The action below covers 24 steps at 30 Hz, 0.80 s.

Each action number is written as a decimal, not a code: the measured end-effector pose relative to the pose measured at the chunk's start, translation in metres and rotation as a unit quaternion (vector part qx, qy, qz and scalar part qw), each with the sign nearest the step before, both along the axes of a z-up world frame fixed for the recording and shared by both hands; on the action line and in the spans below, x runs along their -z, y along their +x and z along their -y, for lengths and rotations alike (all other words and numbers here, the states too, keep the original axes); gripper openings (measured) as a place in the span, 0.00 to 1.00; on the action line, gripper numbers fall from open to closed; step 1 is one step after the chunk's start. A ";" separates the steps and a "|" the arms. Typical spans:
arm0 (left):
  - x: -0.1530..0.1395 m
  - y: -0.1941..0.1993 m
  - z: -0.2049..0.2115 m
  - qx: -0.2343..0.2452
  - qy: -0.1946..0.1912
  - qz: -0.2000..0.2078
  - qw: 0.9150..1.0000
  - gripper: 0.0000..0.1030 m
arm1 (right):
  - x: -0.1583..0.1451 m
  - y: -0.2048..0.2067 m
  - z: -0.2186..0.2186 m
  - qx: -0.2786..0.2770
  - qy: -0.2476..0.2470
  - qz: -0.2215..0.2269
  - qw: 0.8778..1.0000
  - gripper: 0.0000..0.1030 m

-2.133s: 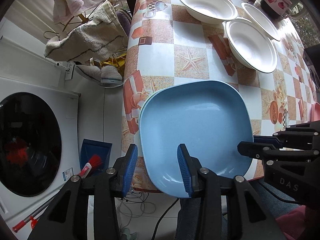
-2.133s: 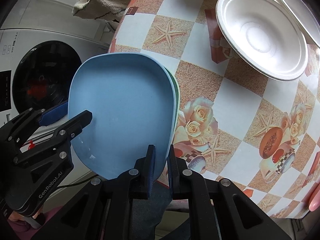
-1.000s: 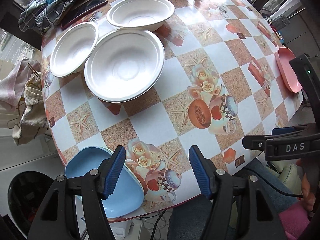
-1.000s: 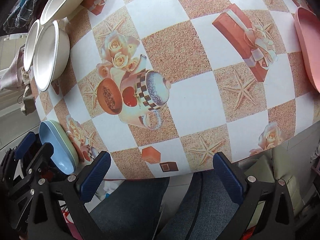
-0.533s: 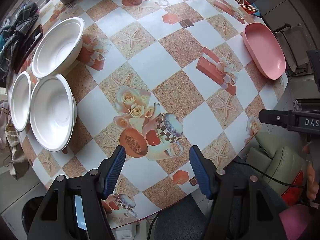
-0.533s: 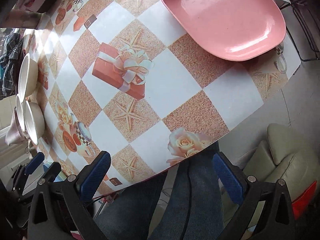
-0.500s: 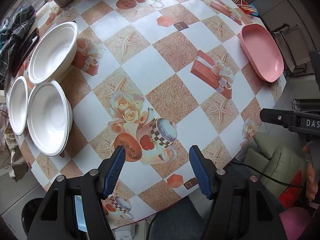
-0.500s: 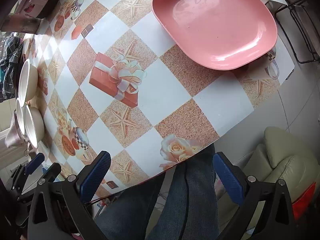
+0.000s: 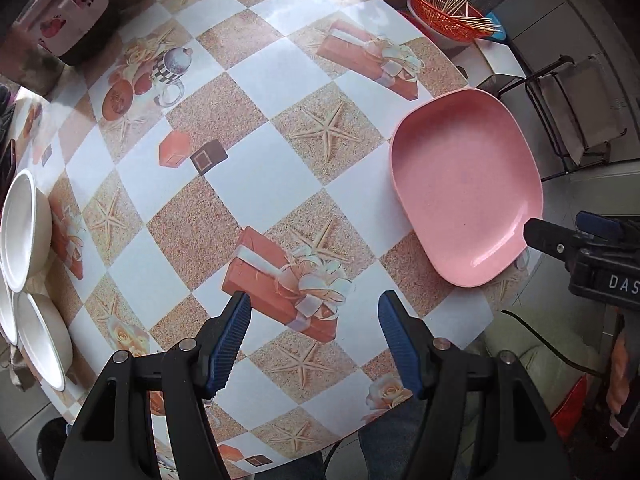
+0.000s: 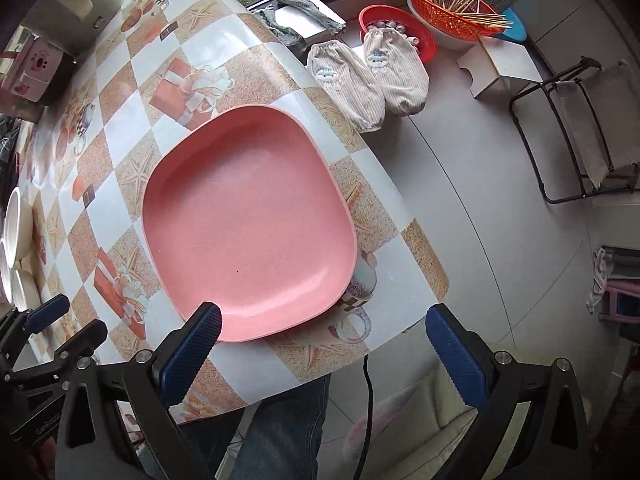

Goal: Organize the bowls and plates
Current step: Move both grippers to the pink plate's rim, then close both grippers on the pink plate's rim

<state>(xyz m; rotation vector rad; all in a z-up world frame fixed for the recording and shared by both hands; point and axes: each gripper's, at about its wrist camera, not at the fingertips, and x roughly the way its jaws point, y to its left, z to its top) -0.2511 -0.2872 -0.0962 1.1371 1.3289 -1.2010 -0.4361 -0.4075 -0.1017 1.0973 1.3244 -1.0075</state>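
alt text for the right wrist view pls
A pink plate lies flat near the edge of a table covered in a checked, starfish-print cloth. The open right gripper hangs above the plate's near rim, holding nothing. Beyond the table, a red basket of sticks stands on the floor.

pink plate point(image 10: 248, 224) on table point(image 10: 400, 248), right claw point(image 10: 320, 344) wide

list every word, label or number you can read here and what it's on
"DAS": white letters on the right tool, cut off by the edge of the left wrist view.
"GenRobot": faint grey print on the left tool, at the lower left of the right wrist view; any letters after it are too dim to read.
The pink box carries a cartoon picture but no text I can read.
Nothing is written on the pink plate or the tablecloth.
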 end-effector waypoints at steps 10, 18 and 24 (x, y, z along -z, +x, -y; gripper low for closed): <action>0.036 -0.032 0.043 -0.049 0.008 -0.006 0.999 0.68 | 0.029 0.005 0.031 -0.081 -0.021 0.007 0.996 1.00; 0.054 -0.049 0.065 -0.051 0.019 0.006 0.998 0.69 | 0.041 0.017 0.040 -0.102 -0.013 0.022 0.994 0.75; 0.056 -0.062 0.073 -0.023 0.015 0.008 1.000 0.49 | 0.039 0.030 0.034 -0.114 -0.008 0.026 0.993 0.38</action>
